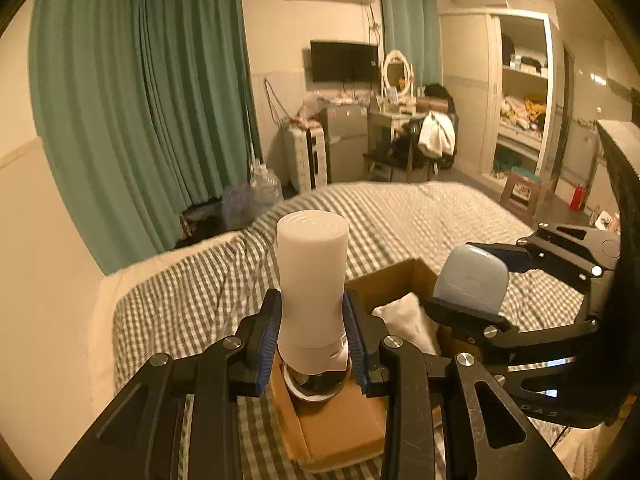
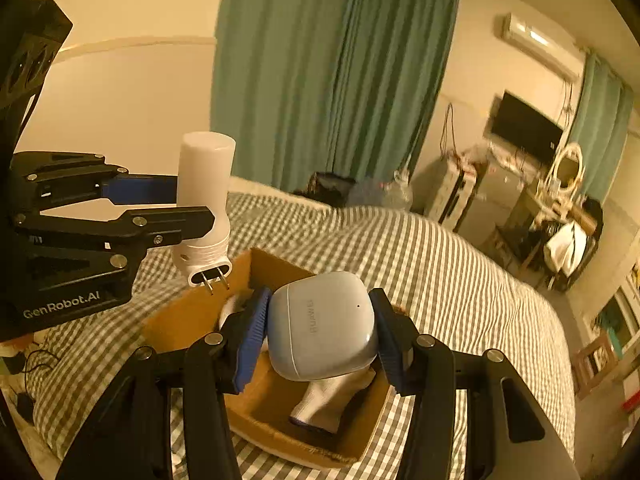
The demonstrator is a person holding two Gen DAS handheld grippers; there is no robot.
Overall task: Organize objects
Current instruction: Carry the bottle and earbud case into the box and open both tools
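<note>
The left tongs [image 1: 313, 336] held a white plug light [image 1: 312, 276] and the right tongs [image 2: 318, 332] held a blue earbud case [image 2: 322, 326] — both above the box [image 2: 276, 412] on the bed [image 2: 440, 264]. Next, probably, lower them in.

Black hand-held gripper [image 2: 318, 334], blue ribbed pads [image 2: 250, 342], silver screws.

Words I can read

"HUAWEI" on the earbud case [image 2: 322, 326]; "GenRobot.AI" on my left gripper [image 2: 192, 208].
</note>
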